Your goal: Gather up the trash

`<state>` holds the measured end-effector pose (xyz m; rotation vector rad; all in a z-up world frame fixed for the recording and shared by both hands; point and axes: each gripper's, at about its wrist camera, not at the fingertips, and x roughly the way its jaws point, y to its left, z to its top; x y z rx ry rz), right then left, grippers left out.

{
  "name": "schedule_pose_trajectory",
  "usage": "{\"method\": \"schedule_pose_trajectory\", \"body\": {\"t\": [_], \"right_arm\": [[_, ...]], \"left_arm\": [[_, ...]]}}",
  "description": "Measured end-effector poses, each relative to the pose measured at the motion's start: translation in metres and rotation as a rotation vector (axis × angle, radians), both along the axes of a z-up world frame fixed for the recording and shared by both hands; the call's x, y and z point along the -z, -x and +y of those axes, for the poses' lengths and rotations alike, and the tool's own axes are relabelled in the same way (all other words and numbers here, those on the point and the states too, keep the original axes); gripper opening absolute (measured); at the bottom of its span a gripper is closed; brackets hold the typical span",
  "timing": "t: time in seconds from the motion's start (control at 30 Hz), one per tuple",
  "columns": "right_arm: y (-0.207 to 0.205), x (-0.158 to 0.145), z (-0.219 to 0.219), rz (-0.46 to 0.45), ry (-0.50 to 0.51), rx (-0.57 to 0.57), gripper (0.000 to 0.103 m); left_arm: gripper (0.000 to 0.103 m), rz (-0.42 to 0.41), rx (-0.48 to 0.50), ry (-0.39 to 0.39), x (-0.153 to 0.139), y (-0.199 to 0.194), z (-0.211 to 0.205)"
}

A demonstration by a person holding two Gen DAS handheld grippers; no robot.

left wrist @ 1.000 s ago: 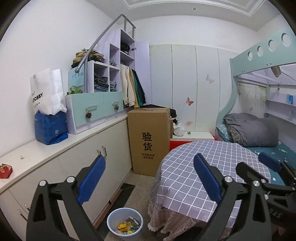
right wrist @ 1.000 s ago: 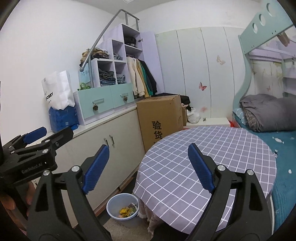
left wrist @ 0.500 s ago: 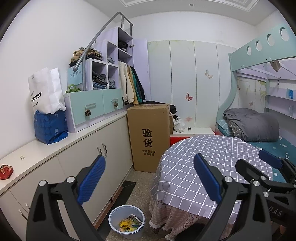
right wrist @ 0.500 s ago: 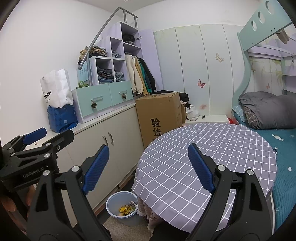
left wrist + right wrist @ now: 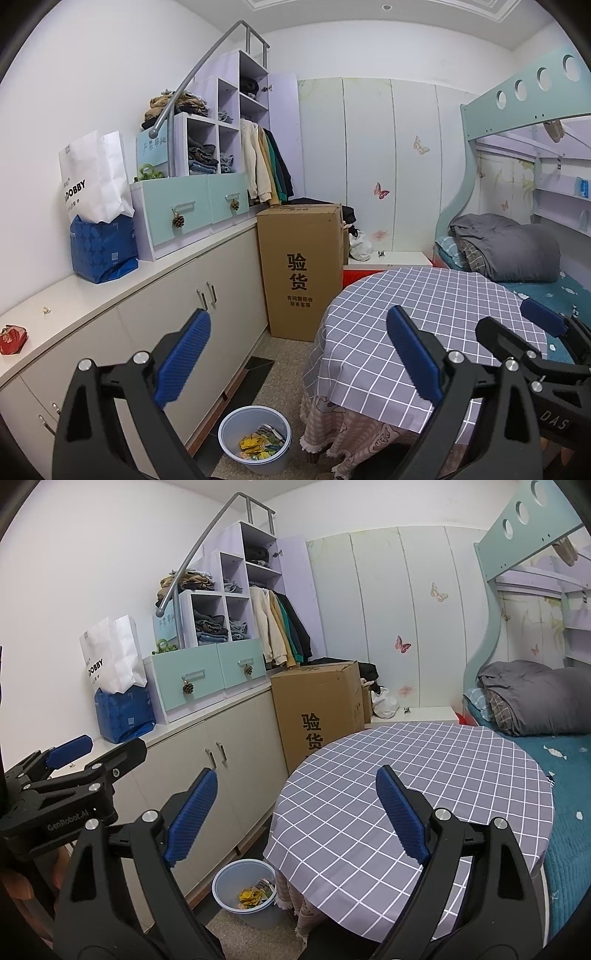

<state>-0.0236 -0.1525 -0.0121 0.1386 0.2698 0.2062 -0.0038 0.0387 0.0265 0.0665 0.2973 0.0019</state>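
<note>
We held the left gripper (image 5: 297, 350) and right gripper (image 5: 297, 814) spread, empty; wrappers filled the bin (image 5: 254, 439), one red packet (image 5: 11, 338) remained on the counter (image 5: 92, 295).

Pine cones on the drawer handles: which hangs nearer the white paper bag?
The left drawer's pine cone, hanging closest to the white paper bag; the other pine cone hangs further right.

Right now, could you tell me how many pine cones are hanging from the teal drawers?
2. One pine cone hangs from the left drawer's handle, the other pine cone from the right drawer's handle. Neither view shows any more.
</note>
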Motion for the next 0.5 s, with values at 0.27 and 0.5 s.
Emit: {"method": "schedule_pose_trajectory", "body": {"t": [0.27, 0.5], "right_arm": [[-0.0015, 0.0009, 0.0, 0.005, -0.001, -0.003, 0.087], [-0.0016, 0.0008, -0.0007, 0.007, -0.001, -0.004, 0.087]], "left_arm": [[0.094, 0.003, -0.004, -0.001, 0.0006, -0.0004, 0.0], [0.094, 0.007, -0.003, -0.002, 0.003, -0.0011, 0.0011]]}}
